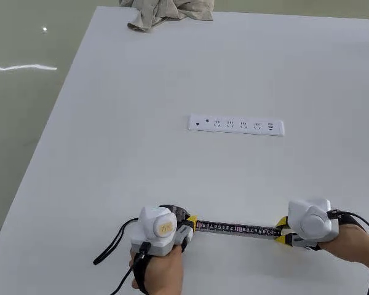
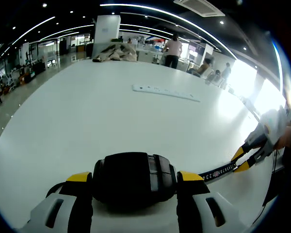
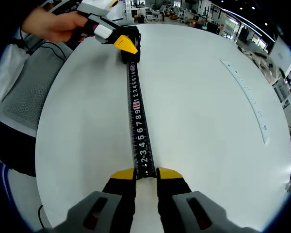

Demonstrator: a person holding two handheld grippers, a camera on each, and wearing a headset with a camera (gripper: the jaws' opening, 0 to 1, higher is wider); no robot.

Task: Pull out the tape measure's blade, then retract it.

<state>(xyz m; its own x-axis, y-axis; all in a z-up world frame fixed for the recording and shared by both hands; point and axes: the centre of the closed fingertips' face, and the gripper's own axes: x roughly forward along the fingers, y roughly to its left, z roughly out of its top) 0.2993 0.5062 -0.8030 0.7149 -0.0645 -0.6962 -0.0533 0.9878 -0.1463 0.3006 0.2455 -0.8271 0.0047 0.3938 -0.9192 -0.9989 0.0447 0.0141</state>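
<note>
The black tape measure case sits between the yellow-tipped jaws of my left gripper, which is shut on it near the table's front edge. Its black blade with white numbers runs right across the table to my right gripper. In the right gripper view the blade stretches from the case down to my right gripper, whose yellow tips are shut on the blade's end. The blade lies flat and straight, just above the white table.
A white power strip lies at mid-table, beyond the blade. A crumpled beige cloth rests at the far edge. Black cables trail from the left gripper. People stand in the background of the left gripper view.
</note>
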